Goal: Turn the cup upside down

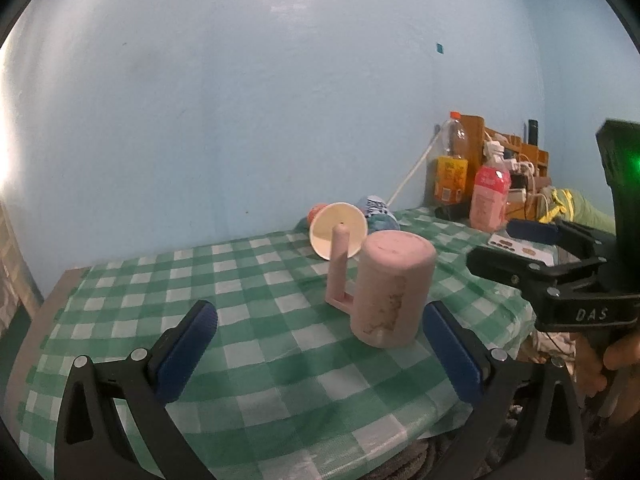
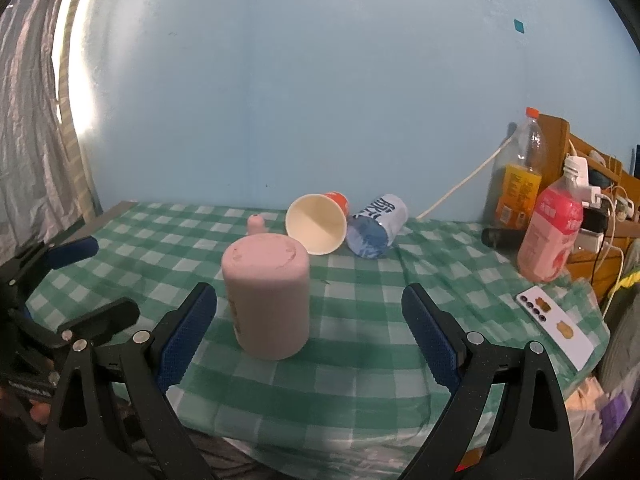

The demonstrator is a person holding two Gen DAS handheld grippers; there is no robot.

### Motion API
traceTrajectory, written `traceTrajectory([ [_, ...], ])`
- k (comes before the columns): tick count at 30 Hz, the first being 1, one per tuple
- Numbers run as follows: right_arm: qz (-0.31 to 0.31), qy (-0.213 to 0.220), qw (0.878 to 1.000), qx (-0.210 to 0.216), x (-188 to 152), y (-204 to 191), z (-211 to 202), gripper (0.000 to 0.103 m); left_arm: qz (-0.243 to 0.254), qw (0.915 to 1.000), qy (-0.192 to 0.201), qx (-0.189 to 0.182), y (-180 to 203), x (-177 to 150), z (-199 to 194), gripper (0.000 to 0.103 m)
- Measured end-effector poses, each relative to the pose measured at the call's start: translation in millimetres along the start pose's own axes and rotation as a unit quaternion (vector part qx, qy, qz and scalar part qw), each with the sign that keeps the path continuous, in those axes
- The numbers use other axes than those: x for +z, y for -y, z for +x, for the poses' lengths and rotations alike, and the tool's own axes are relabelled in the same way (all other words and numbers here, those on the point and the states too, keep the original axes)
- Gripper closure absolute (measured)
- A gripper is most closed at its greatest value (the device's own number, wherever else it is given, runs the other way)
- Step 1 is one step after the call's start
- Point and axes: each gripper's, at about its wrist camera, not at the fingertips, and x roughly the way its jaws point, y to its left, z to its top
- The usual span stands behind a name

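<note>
A pink mug (image 1: pixel 390 292) (image 2: pixel 268 298) stands upside down on the green checked tablecloth (image 1: pixel 256 280) (image 2: pixel 360 344), base up, handle toward the wall. My left gripper (image 1: pixel 320 332) is open and empty, the mug just ahead near its right finger. My right gripper (image 2: pixel 310 322) is open and empty, the mug between its fingers toward the left one, not touched. The right gripper also shows at the right of the left wrist view (image 1: pixel 516 246). The left gripper shows at the left edge of the right wrist view (image 2: pixel 86 284).
Two paper cups lie on their sides behind the mug: an orange one (image 2: pixel 318 224) (image 1: pixel 338 236) and a blue-printed one (image 2: pixel 376 226). A pink bottle (image 2: pixel 550 232), an orange-capped bottle (image 2: pixel 520 172), a wooden shelf with chargers (image 2: pixel 592 184) and a white card (image 2: pixel 554 326) are at right.
</note>
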Motion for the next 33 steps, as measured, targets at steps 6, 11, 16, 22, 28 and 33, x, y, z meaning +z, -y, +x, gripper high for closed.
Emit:
traceTrajectory([
  [6,-0.003,-0.001,1.0,0.001,-0.5,-0.1,0.7,0.01,-0.015,0.9998,-0.002,0.01,-7.6,0.0,0.5,0.0],
  [11,-0.002,-0.002,1.0,0.001,-0.5,-0.4,0.7,0.01,-0.01,0.9999,-0.004,0.012,-5.1,-0.5,0.6,0.0],
  [16,-0.002,-0.003,1.0,0.002,-1.0,-0.7,1.6,0.01,-0.009,0.9998,-0.006,0.014,-5.3,0.0,0.1,0.0],
  [22,-0.004,-0.005,1.0,0.003,-1.8,-1.5,2.3,0.01,-0.01,0.9998,-0.011,0.016,-5.2,0.3,0.8,0.0],
  [28,-0.004,-0.005,1.0,0.002,-2.0,-2.3,2.2,0.01,-0.003,0.9995,-0.017,0.026,-2.7,-1.1,2.5,0.0],
  [33,-0.005,-0.005,1.0,0.003,-2.5,-2.6,2.3,0.01,-0.001,0.9993,-0.017,0.034,-2.7,-0.9,3.2,0.0],
])
